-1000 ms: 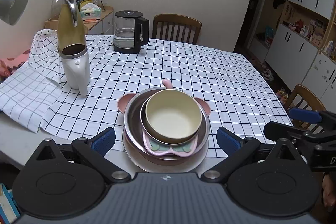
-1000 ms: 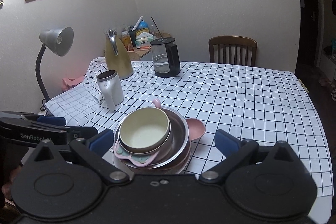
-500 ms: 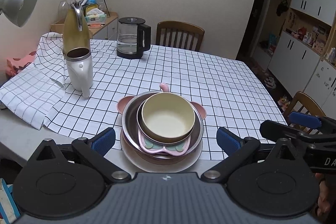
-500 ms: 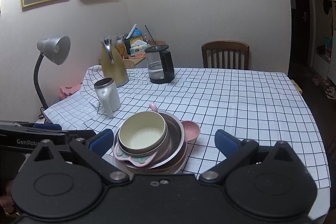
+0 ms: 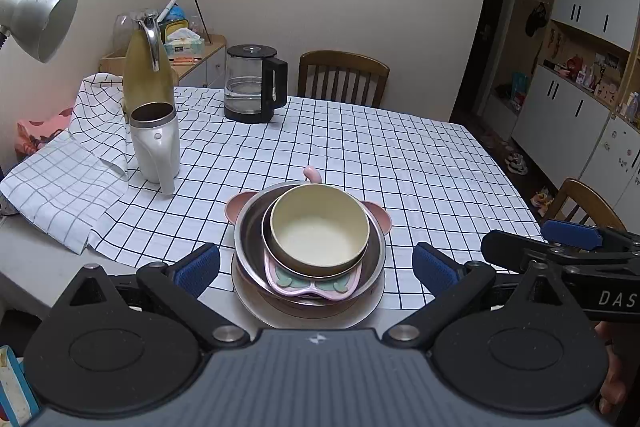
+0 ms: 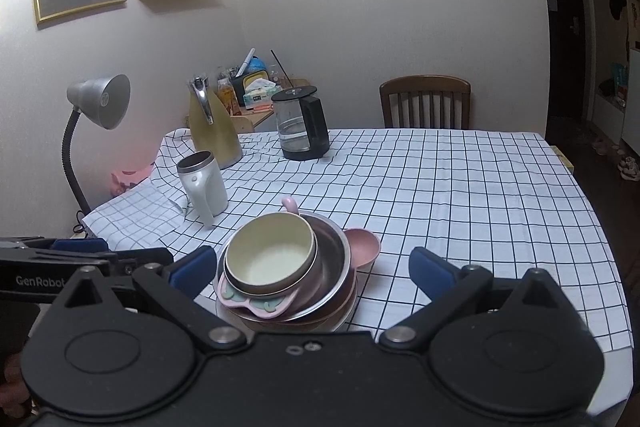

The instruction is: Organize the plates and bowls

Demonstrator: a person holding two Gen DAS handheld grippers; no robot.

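Note:
A stack of dishes stands at the near edge of the table. On top is a cream bowl [image 5: 320, 231] [image 6: 269, 255], under it a pink butterfly-shaped plate [image 5: 308, 283] [image 6: 256, 303], a steel bowl [image 5: 250, 231] [image 6: 336, 259], a pink eared bowl [image 5: 382, 219] [image 6: 362, 245] and a flat metal plate [image 5: 256, 303]. My left gripper [image 5: 316, 265] is open, its blue pads either side of the stack and short of it. My right gripper [image 6: 312, 267] is open too, held back from the stack. Each gripper shows at the edge of the other's view.
On the checked tablecloth [image 5: 400, 155] stand a white mug [image 5: 155, 143], a yellow thermos [image 5: 147, 67] and a glass kettle [image 5: 253, 83]. A desk lamp [image 6: 100, 103] is at the left. Wooden chairs [image 5: 344, 77] [image 5: 580, 203] sit at the far side and the right.
Both grippers have drawn back and risen a little from the stack, so the dishes look smaller and lower in view. The stack has not moved.

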